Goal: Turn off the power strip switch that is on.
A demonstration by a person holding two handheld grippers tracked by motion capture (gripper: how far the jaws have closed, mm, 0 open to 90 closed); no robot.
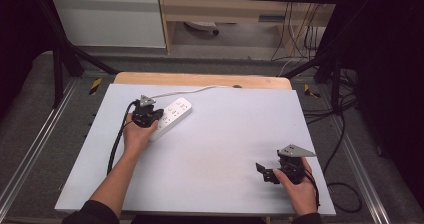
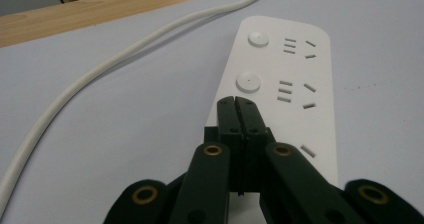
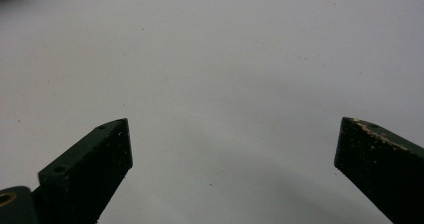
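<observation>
Nearest the person, the right gripper [image 1: 265, 172] hangs low over the bare pale table [image 1: 225, 149], its jaws spread wide with nothing between them. Farther off to the left, the left gripper [image 2: 235, 102] has its jaws pressed together above the white power strip [image 2: 285, 84], tips just short of a round button [image 2: 248, 81]. The strip's white cord [image 2: 100, 74] curves away toward the table's wooden far edge [image 1: 200, 79].

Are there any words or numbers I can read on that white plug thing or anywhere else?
No words or numbers can be read anywhere.
The white power strip shows two round buttons and socket slots, with no print on it.
The left claw is shut and the right claw is open; neither bears a label.
</observation>
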